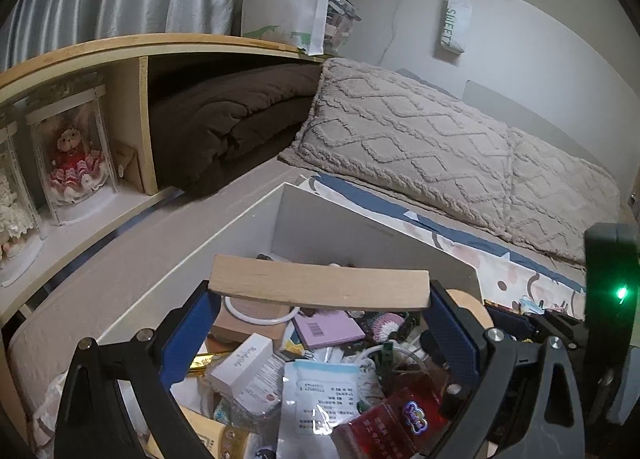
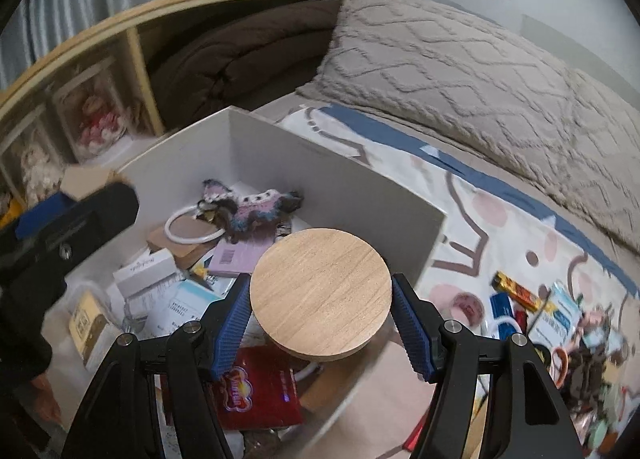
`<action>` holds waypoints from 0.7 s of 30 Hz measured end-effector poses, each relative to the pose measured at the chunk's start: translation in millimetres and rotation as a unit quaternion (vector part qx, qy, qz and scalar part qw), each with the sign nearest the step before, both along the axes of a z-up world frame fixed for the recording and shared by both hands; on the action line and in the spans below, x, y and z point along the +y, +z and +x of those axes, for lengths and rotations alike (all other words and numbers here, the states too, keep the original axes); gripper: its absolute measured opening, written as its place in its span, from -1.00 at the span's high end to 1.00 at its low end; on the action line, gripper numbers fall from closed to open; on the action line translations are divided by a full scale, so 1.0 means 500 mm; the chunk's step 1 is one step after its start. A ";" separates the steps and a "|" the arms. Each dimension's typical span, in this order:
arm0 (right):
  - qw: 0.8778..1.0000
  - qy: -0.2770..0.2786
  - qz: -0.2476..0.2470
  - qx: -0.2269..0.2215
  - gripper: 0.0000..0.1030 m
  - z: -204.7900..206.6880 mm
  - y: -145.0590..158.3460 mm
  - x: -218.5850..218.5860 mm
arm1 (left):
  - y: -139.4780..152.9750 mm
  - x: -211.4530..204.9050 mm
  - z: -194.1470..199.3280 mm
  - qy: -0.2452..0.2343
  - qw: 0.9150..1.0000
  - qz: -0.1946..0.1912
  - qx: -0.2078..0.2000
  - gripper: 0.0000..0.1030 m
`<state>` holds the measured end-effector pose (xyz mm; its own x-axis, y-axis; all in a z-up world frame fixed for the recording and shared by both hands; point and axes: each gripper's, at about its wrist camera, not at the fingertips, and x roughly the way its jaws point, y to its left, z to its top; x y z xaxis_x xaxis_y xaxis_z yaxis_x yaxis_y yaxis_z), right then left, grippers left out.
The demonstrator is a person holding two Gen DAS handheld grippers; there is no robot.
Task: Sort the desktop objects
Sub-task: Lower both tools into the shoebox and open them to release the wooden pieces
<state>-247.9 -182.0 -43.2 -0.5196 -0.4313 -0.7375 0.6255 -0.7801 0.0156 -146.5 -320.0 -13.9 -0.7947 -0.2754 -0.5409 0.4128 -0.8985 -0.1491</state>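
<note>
My left gripper [image 1: 320, 299] is shut on a long pale wooden block [image 1: 320, 285], held crosswise above the white storage box [image 1: 320, 215]. My right gripper [image 2: 320, 311] is shut on a round wooden lid [image 2: 320, 291], its blue pads [image 2: 236, 319] pressing both edges, over the box's near right corner [image 2: 436, 219]. Whether a jar hangs under the lid is hard to tell. The box holds several items: a white ring [image 2: 192, 225], a crocheted purple piece [image 2: 256, 203], a lilac card [image 1: 328, 327], a red packet [image 2: 256, 391], small white cartons [image 1: 244, 367]. The left gripper [image 2: 60, 227] shows at the right wrist view's left edge.
The box sits on a bed with a patterned sheet [image 2: 480, 227]. More small objects [image 2: 560, 311] lie scattered on the sheet at right. A beige textured pillow [image 1: 440, 147] and a brown folded blanket [image 1: 232, 119] lie behind. A wooden shelf [image 1: 80, 55] with boxed dolls stands at left.
</note>
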 end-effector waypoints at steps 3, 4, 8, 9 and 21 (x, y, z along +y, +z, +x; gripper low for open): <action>0.999 0.018 0.024 0.014 -0.33 0.002 -0.006 -0.025 | 0.000 -0.010 0.000 0.003 1.000 0.008 0.001 -0.94; 0.999 0.020 0.029 0.014 -0.33 -0.001 -0.009 -0.032 | 0.000 -0.013 -0.001 0.002 1.000 0.011 0.002 -0.94; 0.999 0.021 0.040 0.004 -0.33 -0.015 -0.017 -0.054 | 0.002 -0.016 -0.004 0.006 1.000 0.014 0.002 -0.94; 0.999 0.021 0.043 0.000 -0.33 -0.019 -0.019 -0.059 | 0.002 -0.018 -0.004 0.010 1.000 0.013 0.000 -0.94; 0.999 0.019 0.033 -0.038 -0.33 -0.035 -0.037 -0.070 | -0.015 -0.042 -0.015 0.023 0.998 0.047 -0.024 -0.94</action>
<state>-265.3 -217.0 -61.5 -0.4447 -0.3997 -0.8016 0.6540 -0.7564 0.0143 -154.1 -341.2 -21.3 -0.7544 -0.2583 -0.6034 0.4628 -0.8613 -0.2100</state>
